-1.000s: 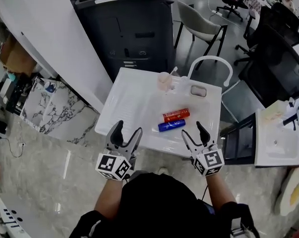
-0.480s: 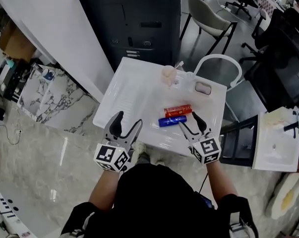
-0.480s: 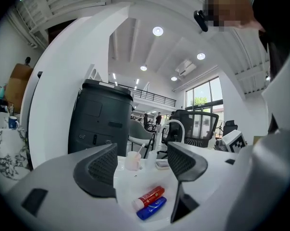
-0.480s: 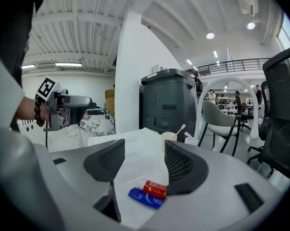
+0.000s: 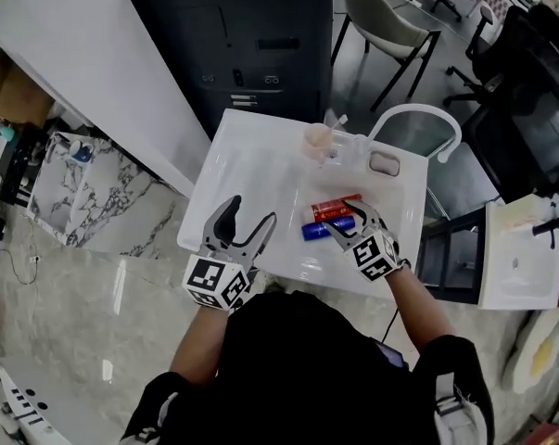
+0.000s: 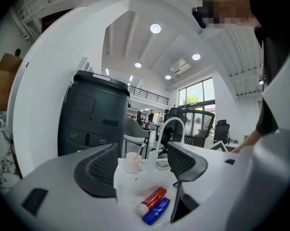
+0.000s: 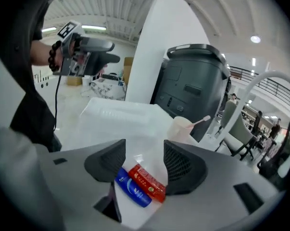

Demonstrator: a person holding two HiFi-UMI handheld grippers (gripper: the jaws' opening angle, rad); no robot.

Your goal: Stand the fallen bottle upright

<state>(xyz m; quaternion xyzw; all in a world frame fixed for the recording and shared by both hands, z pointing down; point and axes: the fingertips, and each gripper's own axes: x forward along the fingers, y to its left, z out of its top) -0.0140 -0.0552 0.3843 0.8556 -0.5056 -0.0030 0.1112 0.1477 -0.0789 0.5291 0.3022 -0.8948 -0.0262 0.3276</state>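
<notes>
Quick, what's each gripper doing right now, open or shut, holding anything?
Left gripper: open, empty.
Right gripper: open, jaws closing, with the red bottle and blue bottle between them, not yet gripped.

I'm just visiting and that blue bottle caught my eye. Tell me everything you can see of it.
The blue bottle is a small glossy cylinder, plastic by its look, with white print on its side. It lies fallen on the white tabletop, alongside a red bottle and apparently touching it. The right gripper is just above, its fingers closing; the bottle shows in the gap between them, not yet gripped.
</notes>
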